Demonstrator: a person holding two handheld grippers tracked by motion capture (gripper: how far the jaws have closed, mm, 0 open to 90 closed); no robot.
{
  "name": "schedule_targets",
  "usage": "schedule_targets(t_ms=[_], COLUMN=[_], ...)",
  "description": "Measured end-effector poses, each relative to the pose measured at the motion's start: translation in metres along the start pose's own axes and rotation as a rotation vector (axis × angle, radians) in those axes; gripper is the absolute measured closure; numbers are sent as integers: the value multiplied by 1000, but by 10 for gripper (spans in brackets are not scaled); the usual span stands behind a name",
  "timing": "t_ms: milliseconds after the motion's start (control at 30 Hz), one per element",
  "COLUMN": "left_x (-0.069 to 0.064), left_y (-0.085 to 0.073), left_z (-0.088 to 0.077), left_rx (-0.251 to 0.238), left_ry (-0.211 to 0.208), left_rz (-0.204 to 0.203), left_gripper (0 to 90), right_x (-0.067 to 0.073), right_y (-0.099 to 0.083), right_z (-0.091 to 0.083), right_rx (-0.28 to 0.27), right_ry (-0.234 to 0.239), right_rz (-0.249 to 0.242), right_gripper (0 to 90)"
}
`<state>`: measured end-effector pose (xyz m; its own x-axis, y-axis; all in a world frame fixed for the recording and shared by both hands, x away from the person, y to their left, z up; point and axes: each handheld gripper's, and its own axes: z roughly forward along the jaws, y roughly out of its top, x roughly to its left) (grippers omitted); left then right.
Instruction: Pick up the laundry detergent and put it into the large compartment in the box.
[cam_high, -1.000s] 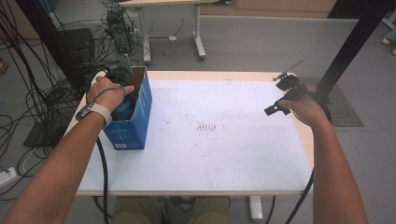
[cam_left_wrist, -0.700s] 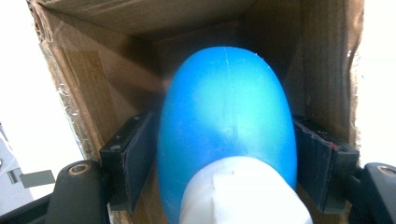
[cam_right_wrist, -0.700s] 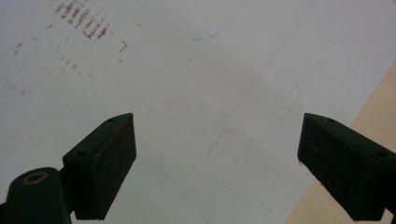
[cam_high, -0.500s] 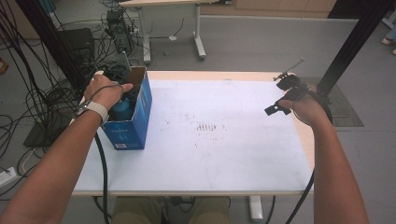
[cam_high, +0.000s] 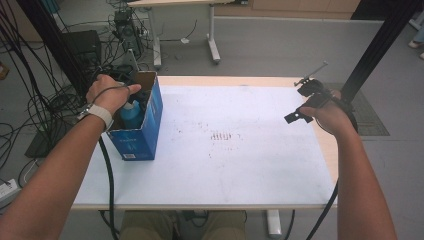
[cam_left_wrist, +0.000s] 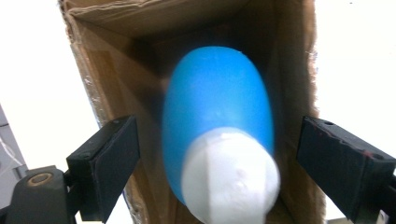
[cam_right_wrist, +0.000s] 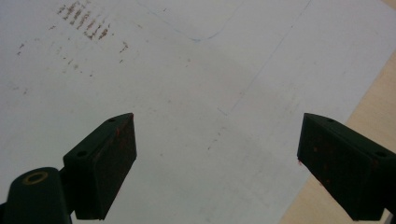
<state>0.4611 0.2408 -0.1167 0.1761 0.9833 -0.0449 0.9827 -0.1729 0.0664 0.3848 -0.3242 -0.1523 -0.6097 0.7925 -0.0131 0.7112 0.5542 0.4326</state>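
The left tool (cam_left_wrist: 217, 154) is hanging over the open top of a blue cardboard box (cam_high: 150, 125) that is standing at the left edge of the surface (cam_high: 240, 165). In the left gripper view its two black jaws are standing wide apart on either side of a blue bottle (cam_left_wrist: 217, 107) with a white cap (cam_left_wrist: 231, 179), and the pads are not pressing on it; a gap is showing between each pad and the bottle. The jaws have just been opening, with the bottle sitting between them but free. The bottle is resting inside the box, cap end towards the camera, with brown cardboard walls rising round it. In the high view the left hand (cam_high: 107, 92) is covering the box's far end, and a bit of the blue bottle (cam_high: 132, 114) is showing below the hand.

The right tool (cam_right_wrist: 217, 158) is hovering above the right part of the surface, well apart from the box. Its jaws are spread wide with nothing between them, and below them the right gripper view is showing white sheet with faint brown marks (cam_right_wrist: 84, 18) and a strip of wooden edge. In the high view the right hand (cam_high: 327, 112) is holding that tool near the right edge of the surface, with its cable trailing down beside the forearm.
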Motion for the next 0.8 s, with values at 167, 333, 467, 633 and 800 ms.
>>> schedule_targets(t_ms=[167,333,467,633,800], left_x=[-3,-10,-16,-23,-26], left_y=[-2,-5,-7,-7,-9], left_z=[-9,-21,-29,-41,-54], left_rx=[-10,-37,-48,-37,-42], left_ry=[-12,-20,-24,-19,-19], left_rz=[22,46,64,89,101], left_gripper=[120,120,120,119,118], right_x=[1,3,3,3,4], right_y=[0,0,-2,-4,-4], right_z=[-1,-3,-5,-8,-10], right_rx=[2,-2,-4,-5,-10], right_ry=[-1,-3,-4,-9,-11], right_rz=[-2,-3,0,1,-2], right_gripper=[117,117,117,117,117])
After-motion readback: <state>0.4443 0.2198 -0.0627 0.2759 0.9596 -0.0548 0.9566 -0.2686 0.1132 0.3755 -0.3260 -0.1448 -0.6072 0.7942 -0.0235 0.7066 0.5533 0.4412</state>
